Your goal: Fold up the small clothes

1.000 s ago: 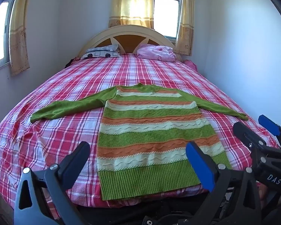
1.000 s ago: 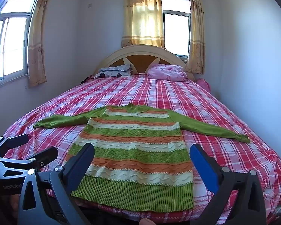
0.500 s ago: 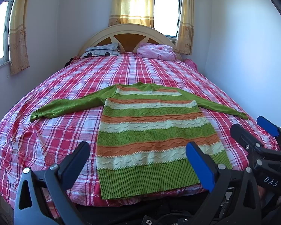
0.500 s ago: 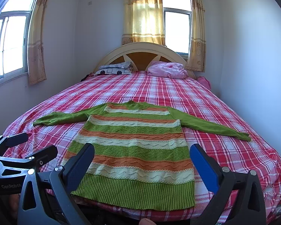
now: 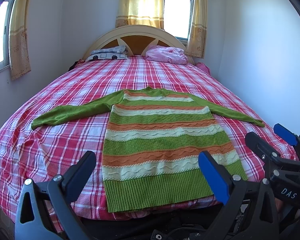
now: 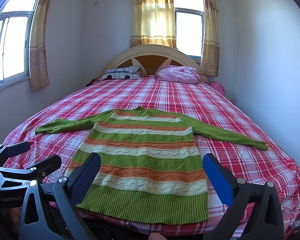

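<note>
Green, orange and cream stripes mark the knit sweater (image 5: 162,138) lying flat at the foot of the red plaid bed (image 5: 50,140), sleeves spread wide. Your left gripper (image 5: 148,172) and right gripper (image 6: 152,172) hover before its ribbed hem (image 6: 146,204), both with jaws wide apart, holding nothing.
</note>
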Demonstrator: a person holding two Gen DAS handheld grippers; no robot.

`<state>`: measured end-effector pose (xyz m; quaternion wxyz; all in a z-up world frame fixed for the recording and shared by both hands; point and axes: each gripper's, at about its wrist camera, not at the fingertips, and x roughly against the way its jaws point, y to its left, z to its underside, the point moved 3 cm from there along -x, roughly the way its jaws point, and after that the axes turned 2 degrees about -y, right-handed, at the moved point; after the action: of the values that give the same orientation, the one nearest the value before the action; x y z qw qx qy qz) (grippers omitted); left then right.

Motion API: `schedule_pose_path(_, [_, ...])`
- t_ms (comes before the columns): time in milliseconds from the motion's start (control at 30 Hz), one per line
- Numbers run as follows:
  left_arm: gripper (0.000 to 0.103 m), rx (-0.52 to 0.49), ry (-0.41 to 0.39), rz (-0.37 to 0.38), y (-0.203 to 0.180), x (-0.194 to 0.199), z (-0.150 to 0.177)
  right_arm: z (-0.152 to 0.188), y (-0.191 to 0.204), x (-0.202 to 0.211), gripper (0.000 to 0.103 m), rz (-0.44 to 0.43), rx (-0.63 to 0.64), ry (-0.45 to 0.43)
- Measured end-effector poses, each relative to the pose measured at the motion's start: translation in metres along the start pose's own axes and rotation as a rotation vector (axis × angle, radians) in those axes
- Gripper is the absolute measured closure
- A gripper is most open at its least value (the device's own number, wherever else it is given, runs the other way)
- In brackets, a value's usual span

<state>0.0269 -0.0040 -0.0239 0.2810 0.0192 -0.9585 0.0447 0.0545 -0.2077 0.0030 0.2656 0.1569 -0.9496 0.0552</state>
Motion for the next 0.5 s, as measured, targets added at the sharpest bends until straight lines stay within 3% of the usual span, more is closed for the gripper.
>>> schedule_pose_path(500, [0.0,0.007,-0.002,0.001,0.0056,-0.0016,0.0006,0.0005,-0.0021,-0.0009,0.001,0.003,-0.005,-0.002])
